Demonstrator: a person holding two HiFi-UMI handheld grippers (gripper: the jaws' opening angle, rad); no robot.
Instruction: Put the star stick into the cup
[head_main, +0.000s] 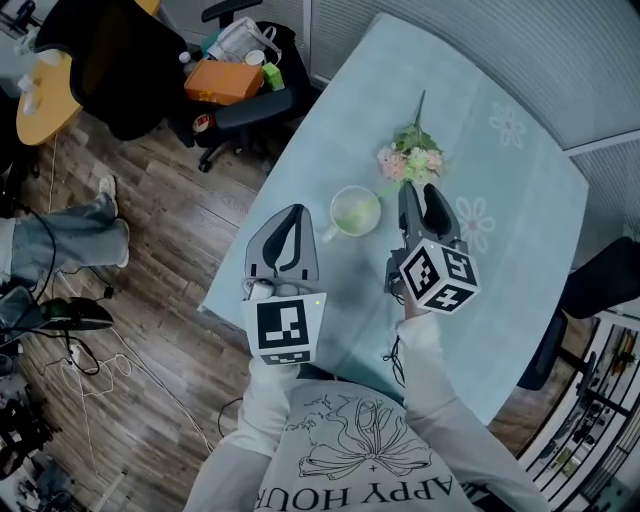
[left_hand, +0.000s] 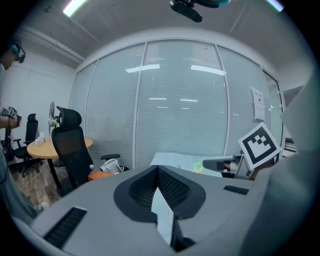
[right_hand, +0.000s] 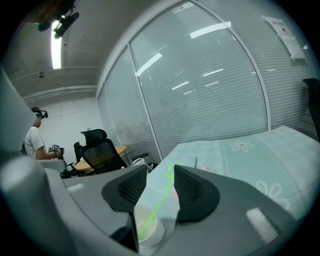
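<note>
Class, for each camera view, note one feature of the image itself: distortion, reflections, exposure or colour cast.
Left gripper view: fisheye bows the glass wall into curves, bright streaks reflect on it, and the corners go dark. Right gripper view: same bowing; the ceiling light blows out white, and the star stick glows vivid green. Head view: dim, bluish cast over the table.

Your left hand-held gripper (left_hand: 157, 169) has its jaws touching, nothing between them; right hand-held gripper (left_hand: 212, 164) at three o'clock, black chair (left_hand: 70, 145) at nine.
</note>
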